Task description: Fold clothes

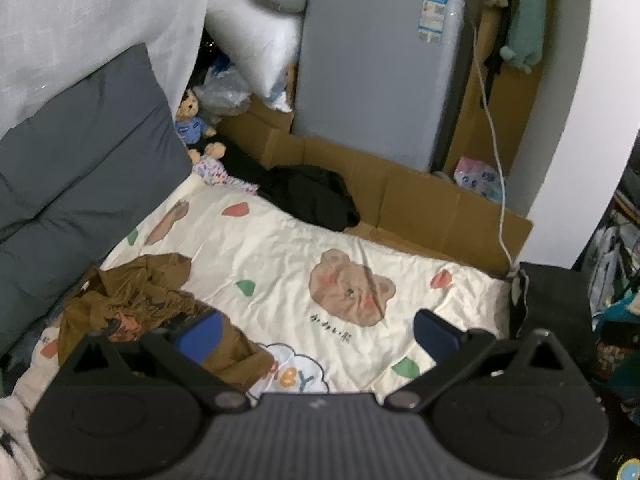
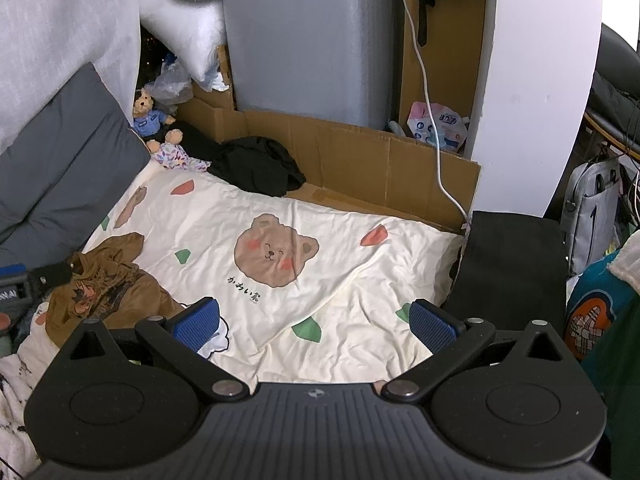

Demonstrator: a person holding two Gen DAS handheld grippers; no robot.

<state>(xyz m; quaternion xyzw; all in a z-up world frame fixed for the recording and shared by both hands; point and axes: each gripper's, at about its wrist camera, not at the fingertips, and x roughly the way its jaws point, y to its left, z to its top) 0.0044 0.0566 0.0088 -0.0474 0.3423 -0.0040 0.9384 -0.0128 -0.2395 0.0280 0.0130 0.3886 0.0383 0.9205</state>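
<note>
A crumpled brown garment (image 1: 152,312) (image 2: 104,292) with an orange print lies at the near left of the cream bear-print bedspread (image 1: 280,248) (image 2: 280,208). A black garment (image 1: 312,196) (image 2: 256,168) sits bunched at the bed's far edge. My left gripper (image 1: 318,334) is open above the bedspread, its left blue pad over the brown garment's edge, nothing between the fingers. My right gripper (image 2: 314,324) is open too, hovering over the cream spread to the right of the brown garment. The left gripper's tip (image 2: 44,276) shows at the left edge of the right wrist view.
A grey cushion (image 1: 80,168) leans along the left. A teddy bear (image 1: 196,120) sits at the far corner. Flattened cardboard (image 1: 420,200) and a grey appliance (image 1: 376,72) stand behind the bed. A black box (image 2: 508,268) sits at the right, and a white cable (image 2: 432,120) hangs down.
</note>
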